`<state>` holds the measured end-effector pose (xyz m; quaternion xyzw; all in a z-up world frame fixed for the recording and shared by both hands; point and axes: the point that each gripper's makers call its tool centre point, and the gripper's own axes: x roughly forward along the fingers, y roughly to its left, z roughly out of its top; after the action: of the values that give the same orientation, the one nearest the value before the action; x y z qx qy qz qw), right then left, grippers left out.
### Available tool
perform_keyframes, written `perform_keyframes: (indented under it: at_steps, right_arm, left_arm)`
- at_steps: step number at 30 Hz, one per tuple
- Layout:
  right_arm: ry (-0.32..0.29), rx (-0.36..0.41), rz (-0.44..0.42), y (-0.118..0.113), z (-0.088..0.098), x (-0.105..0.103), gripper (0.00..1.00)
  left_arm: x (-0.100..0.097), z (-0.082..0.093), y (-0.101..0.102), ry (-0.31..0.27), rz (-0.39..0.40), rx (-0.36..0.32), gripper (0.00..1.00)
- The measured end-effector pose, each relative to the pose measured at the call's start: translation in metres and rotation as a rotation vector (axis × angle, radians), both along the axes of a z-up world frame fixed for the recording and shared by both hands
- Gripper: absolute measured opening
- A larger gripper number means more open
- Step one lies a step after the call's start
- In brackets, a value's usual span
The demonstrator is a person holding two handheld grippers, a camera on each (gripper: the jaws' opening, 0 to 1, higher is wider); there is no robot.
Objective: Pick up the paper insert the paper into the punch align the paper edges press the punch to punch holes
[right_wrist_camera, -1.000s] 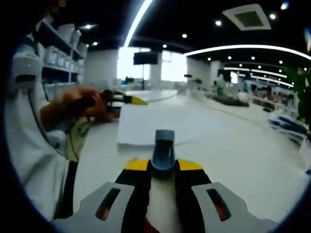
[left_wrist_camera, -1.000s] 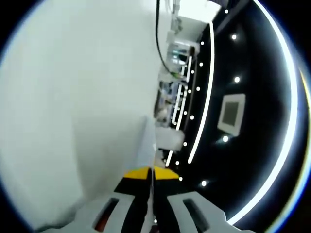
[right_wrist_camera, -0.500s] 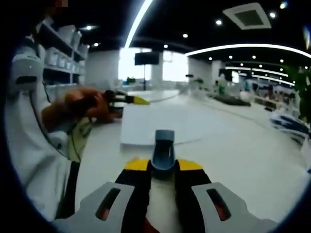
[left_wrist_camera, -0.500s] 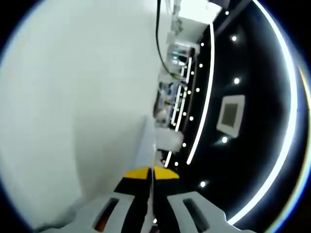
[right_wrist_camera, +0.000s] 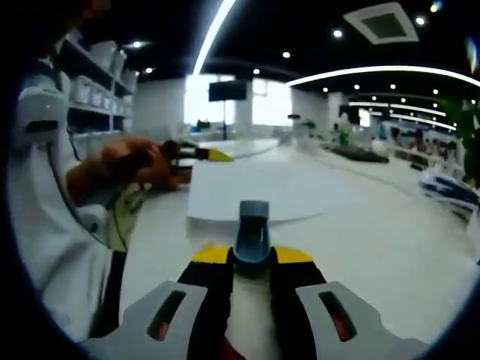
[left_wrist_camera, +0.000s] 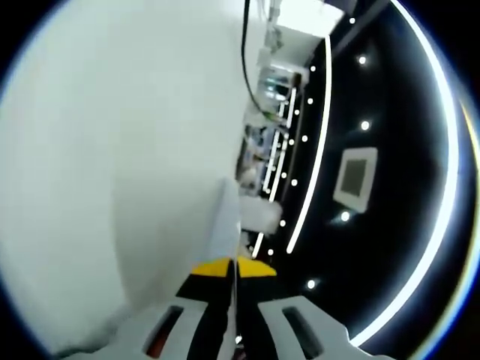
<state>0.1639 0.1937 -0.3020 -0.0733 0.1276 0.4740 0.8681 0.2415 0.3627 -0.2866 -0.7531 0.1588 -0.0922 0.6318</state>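
Room: large dim hall with strip lights and spot lights on a dark ceiling; shelving with boxes [right_wrist_camera: 94, 79] stands beyond the person's sleeve [right_wrist_camera: 52, 225].
Surface: white table [right_wrist_camera: 360, 225], bare around the punch.
Punch: grey-blue punch [right_wrist_camera: 253, 229], upright between the jaws of the right gripper [right_wrist_camera: 253, 259], which are closed narrowly on its sides.
Paper: white paper [right_wrist_camera: 247, 191] just beyond the punch, its near edge at or very near the punch; whether it sits in the slot I cannot tell.
Left gripper: seen past the paper's far corner in the right gripper view [right_wrist_camera: 202, 154], yellow tips pinched on the sheet's edge; in the left gripper view the tips [left_wrist_camera: 232, 268] are closed on the paper [left_wrist_camera: 225, 217], seen edge-on.
Change: over the last second the sheet's near edge has crept a little toward the punch; both grippers keep their holds.
Meaning: judged as the insert-and-align step, nearly done; pressing is not yet begun.
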Motion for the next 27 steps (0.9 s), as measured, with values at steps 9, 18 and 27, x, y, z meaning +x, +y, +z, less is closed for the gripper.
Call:
perform_keyframes:
  at_steps: [9, 18, 27]
  right_arm:
    - [-0.003, -0.002, 0.004, -0.003, 0.0, 0.003, 0.22]
    - [-0.006, -0.005, 0.008, -0.003, 0.0, 0.004, 0.22]
    - [-0.009, -0.008, 0.013, -0.001, 0.0, 0.002, 0.22]
  left_arm:
    - [0.0, -0.001, -0.001, -0.026, -0.024, 0.042, 0.04]
    - [-0.001, -0.002, -0.011, -0.051, -0.073, 0.125, 0.04]
    - [-0.002, -0.001, -0.017, -0.106, -0.119, 0.23, 0.04]
